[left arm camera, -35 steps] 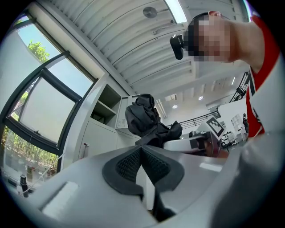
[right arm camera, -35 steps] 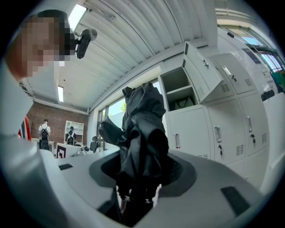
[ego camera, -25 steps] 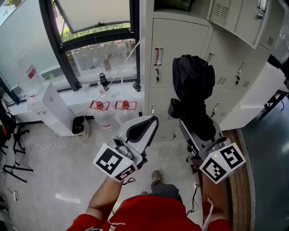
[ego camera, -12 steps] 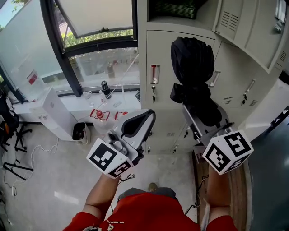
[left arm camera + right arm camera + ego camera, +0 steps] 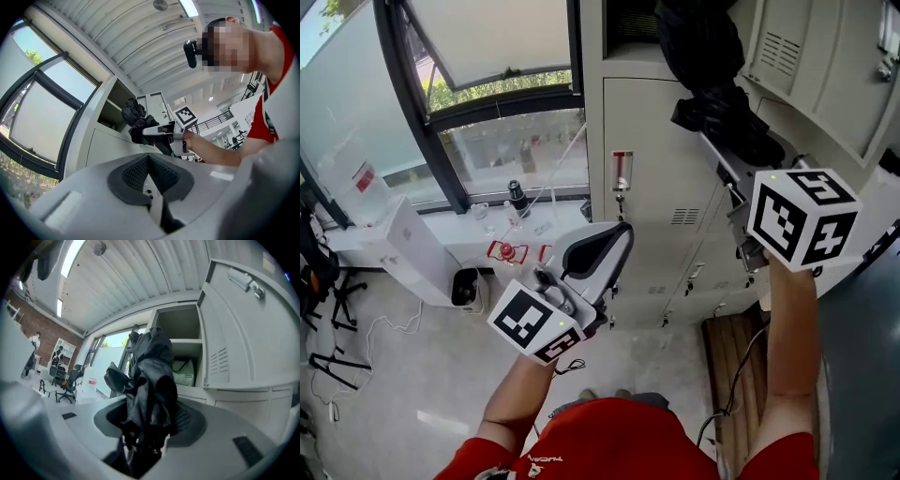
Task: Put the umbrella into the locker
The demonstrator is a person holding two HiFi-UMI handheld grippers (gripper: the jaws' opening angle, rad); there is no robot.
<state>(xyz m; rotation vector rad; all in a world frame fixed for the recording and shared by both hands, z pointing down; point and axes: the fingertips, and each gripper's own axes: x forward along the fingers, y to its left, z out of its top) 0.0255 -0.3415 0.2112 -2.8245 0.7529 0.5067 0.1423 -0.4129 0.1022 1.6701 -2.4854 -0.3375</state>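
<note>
Head view: the right gripper [image 5: 722, 150] is held high at the right, its jaws set fairly wide and clamped on the lower end of a folded black umbrella [image 5: 712, 56]; the umbrella's loose fabric bunches upward and to the left from the jaws, across the top of a bank of pale grey lockers [image 5: 666, 159]; its upper end lies over the dark mouth of the open compartment [image 5: 628, 23], though whether it is already inside cannot be told from here.

In the right gripper view the umbrella [image 5: 150, 390] fills the gap between the pads and rises in front of the open compartment [image 5: 180, 326]; a shelf divides that opening, and a pale green bag [image 5: 183, 372] sits below the shelf; the locker door [image 5: 234, 338] stands open to the right.

The left gripper [image 5: 614, 244] is lower, in front of the closed locker doors, pointing slightly upward; in the left gripper view its jaws [image 5: 150, 173] are pressed together with nothing between them.

A dark bottle [image 5: 517, 197] stands on the windowsill to the left, well apart from both grippers.
</note>
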